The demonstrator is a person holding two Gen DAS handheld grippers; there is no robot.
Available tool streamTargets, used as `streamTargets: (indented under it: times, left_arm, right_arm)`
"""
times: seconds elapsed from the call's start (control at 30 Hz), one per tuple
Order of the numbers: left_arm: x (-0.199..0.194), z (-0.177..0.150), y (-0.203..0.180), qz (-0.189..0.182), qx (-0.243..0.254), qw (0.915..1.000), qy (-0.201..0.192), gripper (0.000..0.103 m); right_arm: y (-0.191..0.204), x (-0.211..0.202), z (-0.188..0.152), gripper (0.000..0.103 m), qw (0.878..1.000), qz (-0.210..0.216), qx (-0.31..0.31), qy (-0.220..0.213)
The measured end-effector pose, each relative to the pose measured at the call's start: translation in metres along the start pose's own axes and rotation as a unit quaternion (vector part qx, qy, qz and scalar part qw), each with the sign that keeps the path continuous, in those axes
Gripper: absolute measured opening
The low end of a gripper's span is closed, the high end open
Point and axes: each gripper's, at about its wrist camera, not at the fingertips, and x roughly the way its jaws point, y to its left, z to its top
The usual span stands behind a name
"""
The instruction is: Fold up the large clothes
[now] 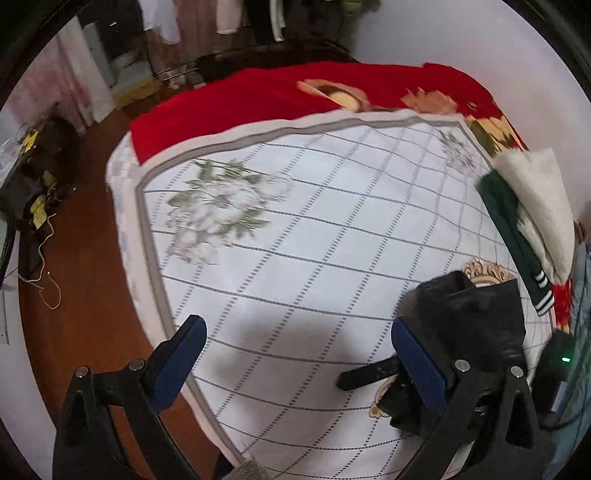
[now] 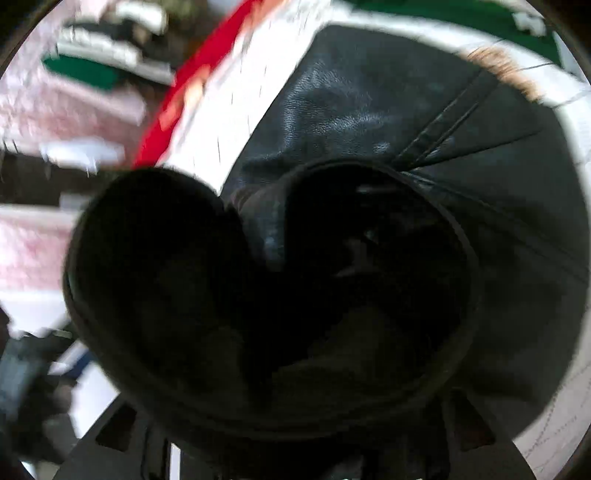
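Over the near edge of the bed (image 1: 295, 258), the left gripper (image 1: 295, 354) hangs with its 2 blue-padded fingers (image 1: 177, 362) spread wide, holding nothing. A quilted white bedspread with grey grid lines and 2 faded floral prints covers the bed; 1 plush red blanket (image 1: 258, 99) lies along the far edge. At the right edge sits 1 green garment (image 1: 506, 218) with fleecy white lining. Black, glossy, creased leather clothing (image 2: 369, 110) fills the right wrist view, hiding the right gripper's jaws, so I cannot tell their state.

A home bedroom: a bed (image 1: 314, 236) with a floral quilted cover, a red blanket (image 1: 258, 96), hanging clothes (image 1: 229, 18), wooden floor (image 1: 85, 280)
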Motion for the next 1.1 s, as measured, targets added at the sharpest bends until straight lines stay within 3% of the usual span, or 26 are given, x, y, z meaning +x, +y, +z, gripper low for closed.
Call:
streamTargets:
  times: [0.03, 0.07, 0.13, 0.23, 0.37, 0.5, 0.53, 0.57, 0.63, 0.67, 0.77, 0.83, 0.87, 0.9, 0.97, 1.03, 1.1]
  left_arm:
    - [-0.003, 0.0, 0.001, -0.005, -0.002, 1.0, -0.003, 0.103]
    - [-0.009, 0.0, 0.0, -0.011, -0.002, 0.9999, -0.004, 0.103]
    - [-0.018, 0.002, -0.009, -0.028, 0.003, 0.9996, -0.006, 0.103]
    - [-0.031, 0.008, -0.031, -0.058, 0.014, 0.9982, -0.012, 0.103]
    - [-0.034, 0.011, -0.062, -0.07, 0.053, 0.9959, -0.021, 0.103]
    - [-0.022, 0.006, -0.087, -0.071, 0.086, 0.9937, -0.012, 0.103]
    - [-0.016, 0.005, -0.092, -0.071, 0.09, 0.9934, -0.009, 0.103]
    - [-0.008, 0.002, -0.098, -0.065, 0.1, 0.9929, -0.007, 0.103]
    - [0.014, -0.003, -0.111, -0.051, 0.125, 0.9909, 0.003, 0.103]
    - [0.024, -0.005, -0.115, -0.042, 0.135, 0.99, 0.004, 0.103]
    - [0.071, -0.02, -0.12, 0.006, 0.169, 0.9851, 0.033, 0.103]
    - [0.09, -0.028, -0.112, 0.017, 0.161, 0.9846, 0.065, 0.103]
    - [0.096, -0.033, -0.106, 0.02, 0.153, 0.9848, 0.08, 0.103]
    - [0.099, -0.035, -0.103, 0.021, 0.149, 0.9848, 0.087, 0.103]
    - [0.096, -0.038, -0.098, 0.02, 0.141, 0.9852, 0.095, 0.103]
    - [0.095, -0.041, -0.098, 0.026, 0.155, 0.9831, 0.093, 0.103]
    - [0.098, -0.044, -0.099, 0.031, 0.165, 0.9811, 0.096, 0.103]
  right_arm:
    - [0.006, 0.001, -0.012, 0.05, 1.0, 0.005, -0.008, 0.008]
    - [0.007, -0.003, -0.01, 0.072, 0.999, 0.03, -0.016, 0.014]
    - [0.009, -0.016, 0.002, 0.095, 0.993, 0.111, -0.012, 0.048]
    - [0.005, -0.05, 0.007, 0.095, 0.985, 0.157, -0.016, 0.075]
    - [-0.029, -0.11, -0.005, 0.095, 0.985, 0.161, 0.041, 0.035]
    - [-0.063, -0.136, 0.025, 0.094, 0.995, 0.072, 0.072, -0.016]
    - [-0.073, -0.13, 0.034, 0.084, 0.995, 0.054, 0.08, -0.018]
    - [-0.078, -0.121, 0.04, 0.067, 0.995, 0.046, 0.084, -0.012]
    - [-0.08, -0.087, 0.041, 0.047, 0.996, 0.018, 0.082, 0.016]
    - [-0.08, -0.069, 0.047, 0.044, 0.996, -0.005, 0.082, 0.029]
    - [-0.082, -0.017, 0.06, 0.047, 0.992, -0.059, 0.1, 0.058]
    - [-0.071, -0.007, 0.071, 0.049, 0.988, -0.09, 0.098, 0.074]
    - [-0.066, -0.001, 0.064, 0.06, 0.987, -0.095, 0.091, 0.087]
    - [-0.064, -0.003, 0.066, 0.066, 0.988, -0.085, 0.089, 0.097]
    - [-0.06, -0.017, 0.07, 0.068, 0.988, -0.063, 0.088, 0.106]
    - [-0.061, -0.045, 0.071, 0.066, 0.993, -0.004, 0.091, 0.079]
    - [-0.062, -0.061, 0.065, 0.065, 0.994, 0.027, 0.094, 0.058]
